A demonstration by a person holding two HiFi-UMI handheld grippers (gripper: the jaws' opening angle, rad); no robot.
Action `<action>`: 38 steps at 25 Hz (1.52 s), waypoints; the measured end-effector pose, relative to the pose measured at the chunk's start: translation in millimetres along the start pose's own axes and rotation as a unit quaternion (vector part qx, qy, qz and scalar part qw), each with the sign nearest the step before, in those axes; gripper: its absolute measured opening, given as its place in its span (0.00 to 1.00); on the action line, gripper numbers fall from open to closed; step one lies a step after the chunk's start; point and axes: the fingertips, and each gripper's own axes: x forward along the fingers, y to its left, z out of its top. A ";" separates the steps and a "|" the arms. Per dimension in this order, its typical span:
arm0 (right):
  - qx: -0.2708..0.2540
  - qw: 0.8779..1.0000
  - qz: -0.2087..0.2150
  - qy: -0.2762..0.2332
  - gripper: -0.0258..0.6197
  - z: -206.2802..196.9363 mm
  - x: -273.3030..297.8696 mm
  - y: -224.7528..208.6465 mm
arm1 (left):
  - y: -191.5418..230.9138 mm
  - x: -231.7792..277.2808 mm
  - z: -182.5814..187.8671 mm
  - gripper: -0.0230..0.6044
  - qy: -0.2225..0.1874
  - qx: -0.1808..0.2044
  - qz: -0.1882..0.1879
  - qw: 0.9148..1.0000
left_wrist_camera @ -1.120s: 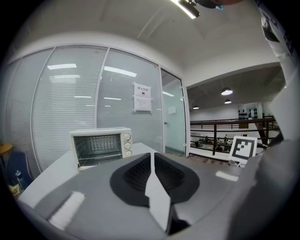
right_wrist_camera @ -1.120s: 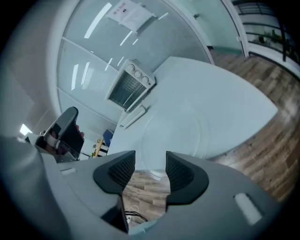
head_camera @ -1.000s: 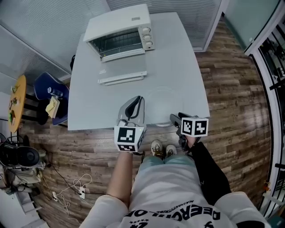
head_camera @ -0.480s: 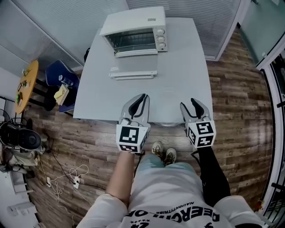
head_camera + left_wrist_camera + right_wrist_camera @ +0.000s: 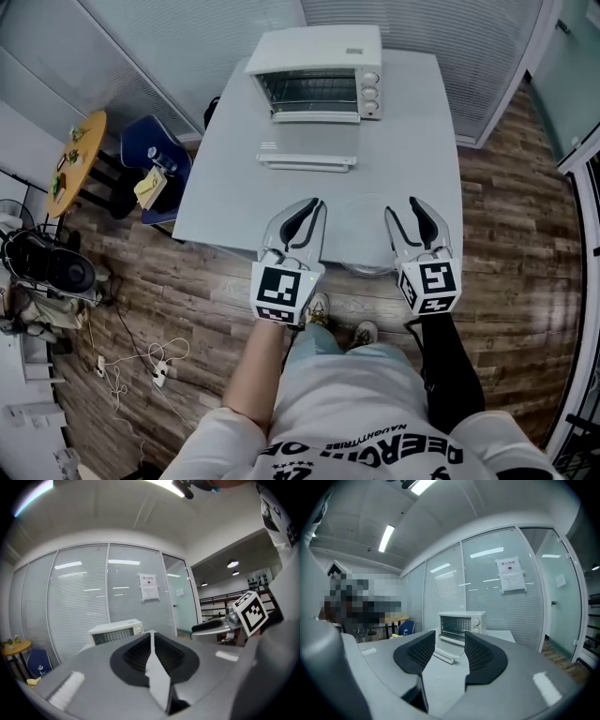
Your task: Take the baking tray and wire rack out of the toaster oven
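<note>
Right tongs (image 5: 403,208) higher than before; left tongs (image 5: 316,205) too

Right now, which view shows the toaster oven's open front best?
The right gripper view: it looks level into the toaster oven, framed between open jaws, with the door folded down. The head view shows its top and lowered door from above. The left gripper view shows it small, its lower edge behind shut jaws.
</note>
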 end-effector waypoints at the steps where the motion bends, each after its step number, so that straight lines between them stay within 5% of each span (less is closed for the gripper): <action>1: 0.000 1.000 0.002 -0.003 0.34 2.8 3.6 4.2 | 5.0 -1.5 1.6 0.13 -0.002 -0.002 0.003 1.000; 11: -0.006 0.999 0.000 -0.034 0.34 31.5 48.5 38.3 | 72.6 -5.0 9.1 0.13 -0.032 -0.006 0.003 0.999; 24: 0.011 0.995 -0.089 -0.053 0.34 57.3 175.6 108.0 | 208.9 38.6 -15.5 0.13 -0.059 0.015 -0.116 0.991; 38: 0.059 0.989 -0.137 -0.004 0.34 39.9 290.0 164.3 | 315.6 64.3 -43.6 0.13 -0.068 0.014 -0.186 0.980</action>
